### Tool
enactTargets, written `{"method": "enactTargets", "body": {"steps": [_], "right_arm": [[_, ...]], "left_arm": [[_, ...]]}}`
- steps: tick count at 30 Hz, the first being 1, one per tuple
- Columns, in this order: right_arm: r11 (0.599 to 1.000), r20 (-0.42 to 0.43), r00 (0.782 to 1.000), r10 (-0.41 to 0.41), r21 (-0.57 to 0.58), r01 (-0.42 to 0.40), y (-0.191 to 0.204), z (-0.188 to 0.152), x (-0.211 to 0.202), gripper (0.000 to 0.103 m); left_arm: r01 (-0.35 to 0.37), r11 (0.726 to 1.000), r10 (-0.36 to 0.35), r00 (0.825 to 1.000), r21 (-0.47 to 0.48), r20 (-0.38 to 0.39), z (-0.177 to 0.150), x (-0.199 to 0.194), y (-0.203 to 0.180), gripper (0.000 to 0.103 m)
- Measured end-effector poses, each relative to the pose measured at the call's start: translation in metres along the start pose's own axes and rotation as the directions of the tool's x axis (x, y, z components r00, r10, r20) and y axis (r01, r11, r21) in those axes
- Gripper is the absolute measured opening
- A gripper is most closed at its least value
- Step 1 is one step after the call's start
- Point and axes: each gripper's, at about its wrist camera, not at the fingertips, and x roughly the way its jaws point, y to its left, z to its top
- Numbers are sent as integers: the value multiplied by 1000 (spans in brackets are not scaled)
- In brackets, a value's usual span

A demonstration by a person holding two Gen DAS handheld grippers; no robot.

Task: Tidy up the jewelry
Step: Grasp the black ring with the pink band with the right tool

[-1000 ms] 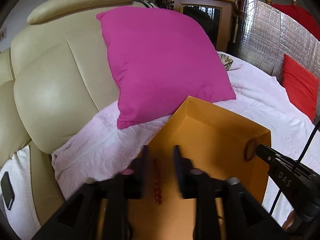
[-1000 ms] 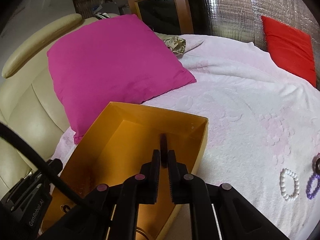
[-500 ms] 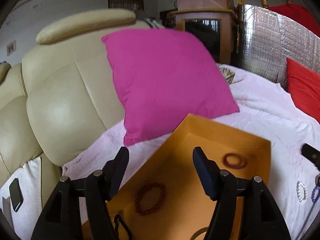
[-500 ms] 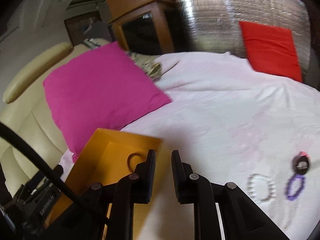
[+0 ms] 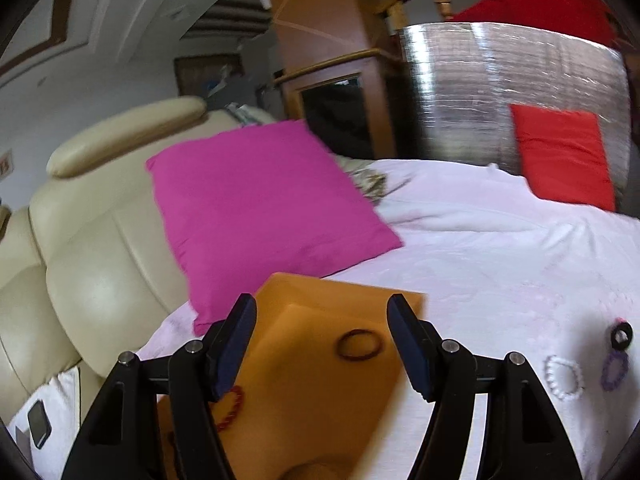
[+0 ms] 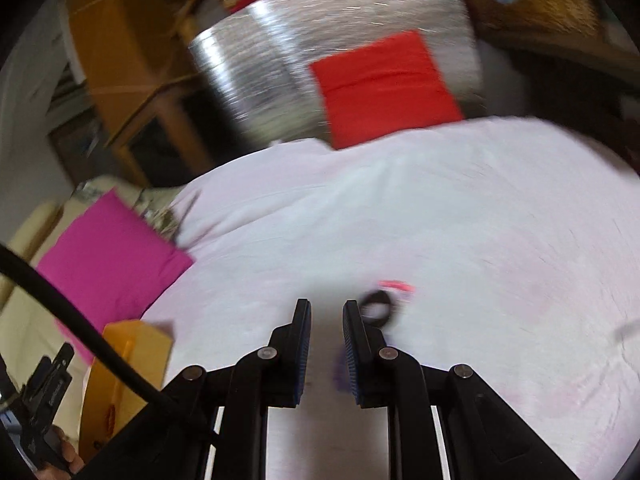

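Note:
An orange box [image 5: 320,392] lies on the white blanket [image 5: 500,280]. In it are a dark red ring bracelet [image 5: 359,345] and a red beaded bracelet [image 5: 232,404]. My left gripper [image 5: 320,308] hangs open over the box with nothing between its fingers. To the right on the blanket lie a white bead bracelet [image 5: 563,376], a purple bracelet [image 5: 614,370] and a black ring [image 5: 621,335]. My right gripper [image 6: 327,308] is over the blanket, jaws a narrow gap apart and empty. The black ring [image 6: 376,308] sits just right of its right fingertip. The orange box [image 6: 128,360] is far to its left.
A pink cushion [image 5: 260,208] leans on the cream leather sofa [image 5: 88,272] behind the box. A red cushion [image 6: 384,84] stands against a silver foil panel [image 5: 500,92] at the back. A phone [image 5: 39,424] lies at the far left. A black cable [image 6: 80,320] crosses the right wrist view.
My left gripper opened, dropped the red beaded bracelet into the box and drew back. My right gripper left the dark red ring in the box and swung right to the black ring.

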Motion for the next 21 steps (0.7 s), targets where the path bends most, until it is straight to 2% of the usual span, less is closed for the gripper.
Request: {"method": "enactTargets", "body": {"steps": [3, 5, 13, 18, 19, 21], "right_arm": [[995, -36, 999, -1, 95, 5, -36, 1, 6, 19], [994, -57, 998, 4, 111, 2, -49, 2, 8, 19], [998, -139, 990, 9, 64, -1, -69, -2, 19, 19], [995, -154, 987, 45, 90, -31, -70, 1, 34, 19], [994, -159, 986, 55, 100, -39, -70, 2, 38, 21], [990, -178, 981, 83, 128, -60, -67, 3, 51, 39]], "left_arm": [[22, 998, -23, 1000, 58, 19, 0, -8, -29, 69], [35, 995, -37, 999, 93, 24, -1, -12, -46, 69], [81, 980, -85, 996, 181, 12, -5, -23, -102, 70], [115, 971, -111, 993, 207, -32, -10, -21, -124, 70], [117, 970, -112, 993, 212, -37, -11, -21, -126, 70], [119, 967, -111, 993, 225, -47, -13, -19, -129, 70]]}}
